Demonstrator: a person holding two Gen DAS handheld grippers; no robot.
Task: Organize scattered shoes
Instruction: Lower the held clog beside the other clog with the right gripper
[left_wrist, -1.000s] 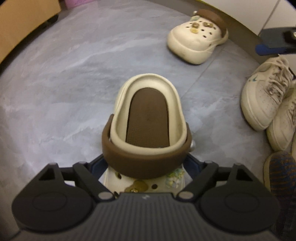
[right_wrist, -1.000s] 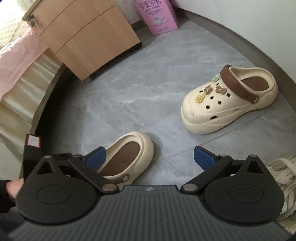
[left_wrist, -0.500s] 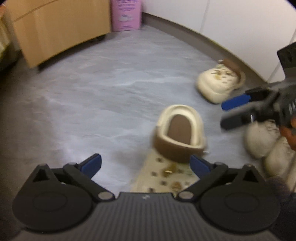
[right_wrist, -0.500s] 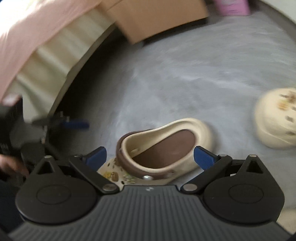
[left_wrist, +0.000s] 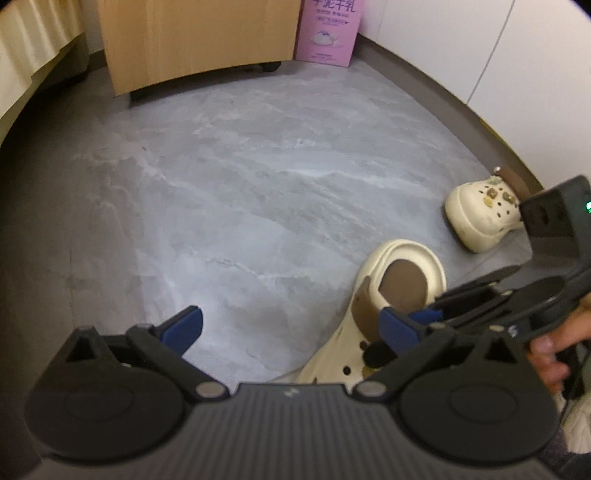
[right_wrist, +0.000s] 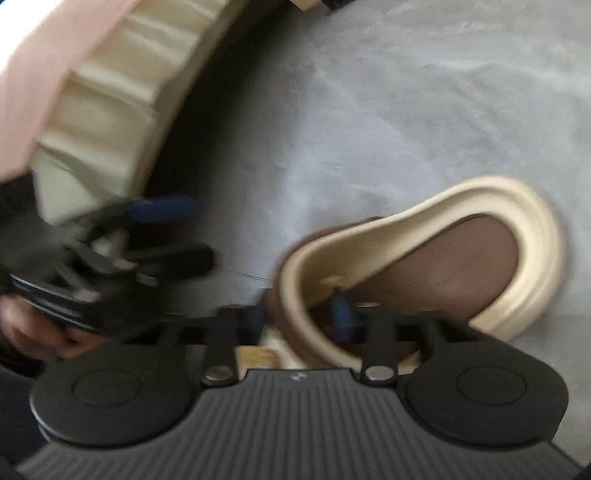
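Note:
A cream clog with a brown insole and brown strap lies on the grey floor; it also fills the right wrist view. My right gripper is closing on it. One blue pad is inside the shoe and the other outside, and they pinch the strap and the side wall near the heel. My left gripper stands wide open over bare floor, just left of that clog, with nothing between its fingers. The matching clog with charms sits near the wall at the right.
A wooden cabinet and a pink box stand at the far wall. A bed with a cream skirt and pink cover runs along the left. A hand holds the right gripper's handle.
My left gripper let go of the clog, opened fully and drew back to the left. My right gripper swung over from the far clog, came down onto this one and closed on its side wall.

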